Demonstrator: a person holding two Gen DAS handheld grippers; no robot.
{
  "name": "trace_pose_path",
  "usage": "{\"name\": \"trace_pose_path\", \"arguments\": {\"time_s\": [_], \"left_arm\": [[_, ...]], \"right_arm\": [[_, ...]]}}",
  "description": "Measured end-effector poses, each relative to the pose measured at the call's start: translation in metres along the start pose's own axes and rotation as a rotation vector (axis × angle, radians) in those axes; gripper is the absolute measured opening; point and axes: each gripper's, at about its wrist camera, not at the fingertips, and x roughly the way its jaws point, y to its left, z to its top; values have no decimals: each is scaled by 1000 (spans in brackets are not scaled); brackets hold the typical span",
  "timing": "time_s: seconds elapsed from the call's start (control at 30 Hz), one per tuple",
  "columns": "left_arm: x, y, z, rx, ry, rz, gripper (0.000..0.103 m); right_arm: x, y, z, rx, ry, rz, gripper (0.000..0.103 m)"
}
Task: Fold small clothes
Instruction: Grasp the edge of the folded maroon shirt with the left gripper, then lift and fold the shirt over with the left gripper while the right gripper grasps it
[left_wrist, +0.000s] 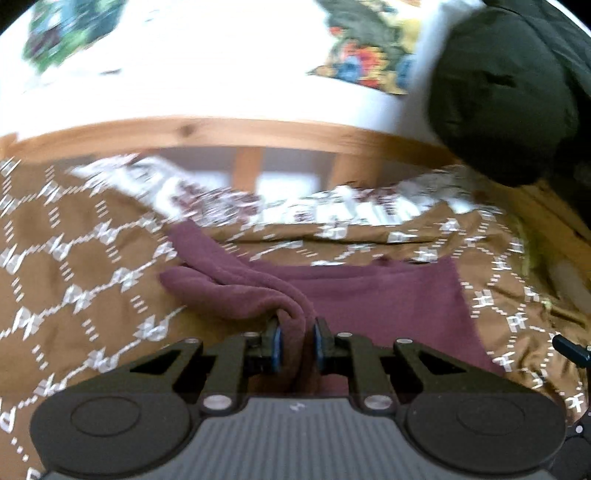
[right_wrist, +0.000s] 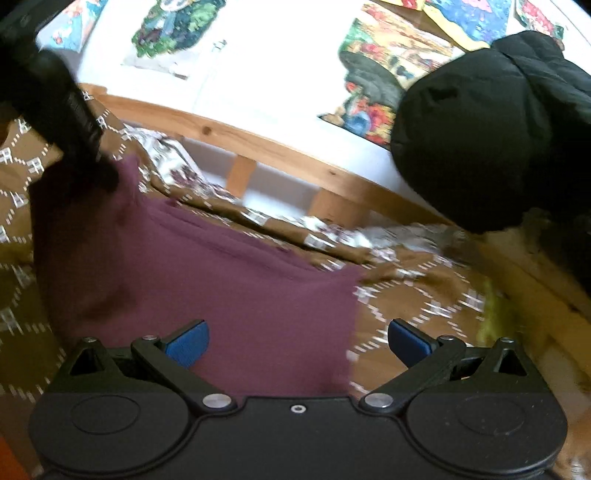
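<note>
Two grippers: left gripper pinches maroon cloth; right gripper spread wide.

No readable text anywhere. The brown bedspread under the jaws carries a repeated white woven monogram, possibly letters, but motion blur leaves it illegible in both wrist views. Beyond the jaws, the colourful posters on the wall show pictures only, with no words that can be made out. No numbers, labels or brand marks show.
</note>
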Motion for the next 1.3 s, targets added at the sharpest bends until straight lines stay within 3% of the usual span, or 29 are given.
{"name": "trace_pose_path", "arguments": {"time_s": [0.2, 0.4, 0.57, 0.63, 0.7, 0.77, 0.9, 1.0, 1.17, 1.23, 1.3], "left_arm": [[12, -68, 0, 116, 30, -78, 17], [28, -111, -20, 208, 84, -96, 18], [32, -122, -31, 271, 98, -105, 22], [31, -123, -32, 265, 103, -138, 27], [27, -123, -34, 254, 110, -174, 56], [21, -124, -35, 246, 101, -186, 73], [4, -130, -38, 285, 54, -185, 90], [-12, -135, -43, 319, -7, -168, 98], [-33, -137, -52, 367, -88, -108, 102], [-36, -134, -59, 391, -108, -57, 102], [-34, -130, -65, 417, -93, -14, 102]], "right_arm": [[-5, -41, -29, 104, 62, -128, 103], [6, -63, -54, 150, 107, -165, 103], [10, -80, -64, 278, 106, -155, 102], [12, -84, -67, 312, 109, -156, 102], [14, -86, -68, 327, 111, -158, 102], [14, -85, -69, 333, 109, -160, 102], [16, -85, -68, 333, 102, -159, 102], [15, -84, -67, 345, 94, -155, 102], [12, -88, -62, 388, 44, -131, 102], [8, -91, -59, 411, -5, -99, 102], [4, -96, -56, 465, -80, -3, 102]]}}
